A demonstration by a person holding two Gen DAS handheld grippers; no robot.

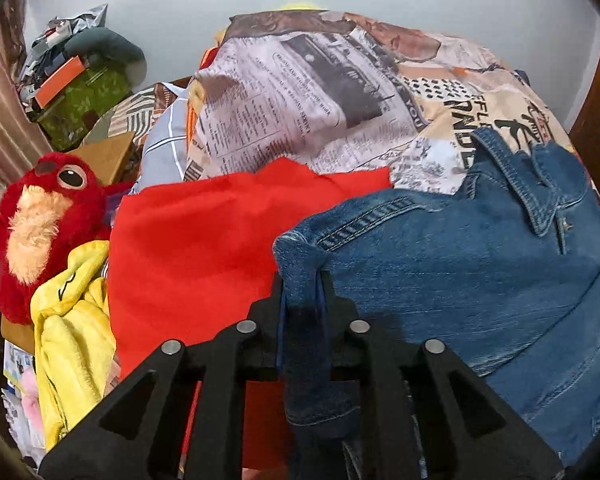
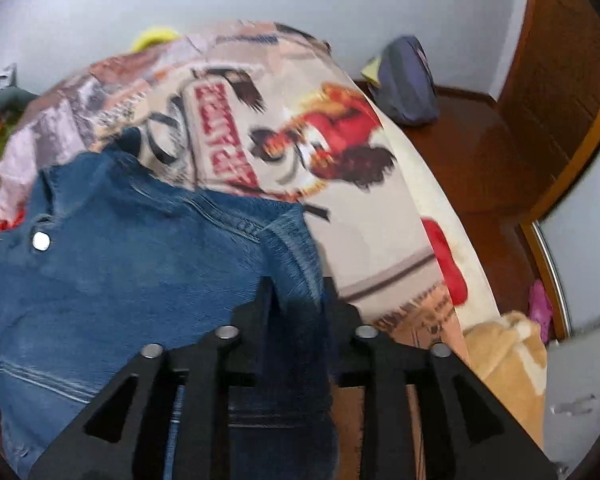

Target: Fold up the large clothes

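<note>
A blue denim jacket [image 1: 460, 272] lies spread over a bed covered with a newspaper-and-comic print sheet [image 1: 300, 112]. My left gripper [image 1: 303, 284] is shut on a folded edge of the jacket at its left shoulder, and the denim hangs down between the fingers. In the right wrist view the jacket [image 2: 140, 280] fills the left half, with a metal button showing. My right gripper [image 2: 298, 288] stands open around the jacket's right corner; the denim lies loose between the fingers. This view is blurred.
A red cloth [image 1: 188, 240] lies left of the jacket, beside a red plush toy [image 1: 40, 216] and a yellow cloth [image 1: 72, 320]. Clutter [image 1: 72, 68] is piled at the far left. Right of the bed are wooden floor [image 2: 480, 152], a dark bag [image 2: 408, 80] and a tan plush [image 2: 508, 352].
</note>
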